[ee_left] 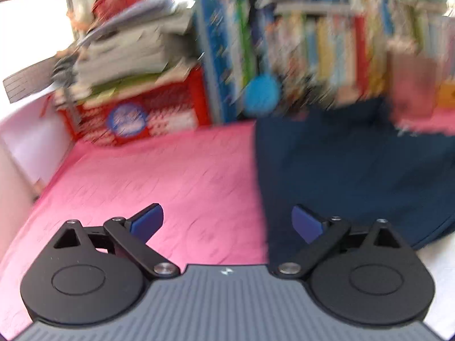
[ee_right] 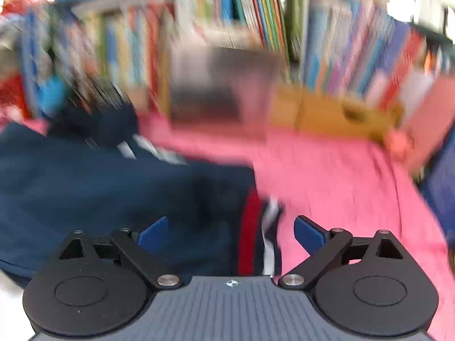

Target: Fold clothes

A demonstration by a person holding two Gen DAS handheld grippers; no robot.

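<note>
Looking along both tools, we see the navy garment (ee_left: 349, 170) lying flat on the pink cloth (ee_left: 159, 176), w/ its red and white striped edge (ee_right: 250, 238) toward the right side. Our left gripper (ee_left: 227, 221) has jaws spread wide, nothing between them. Our right gripper (ee_right: 230, 234) also stands wide apart above the striped edge, not pinching it. Blurred books (ee_right: 355, 56) stand behind.

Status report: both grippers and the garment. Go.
Left gripper open, empty, over pink sheet. Right gripper open, empty, above navy garment. Garment flat on sheet. Nothing in the way.
</note>
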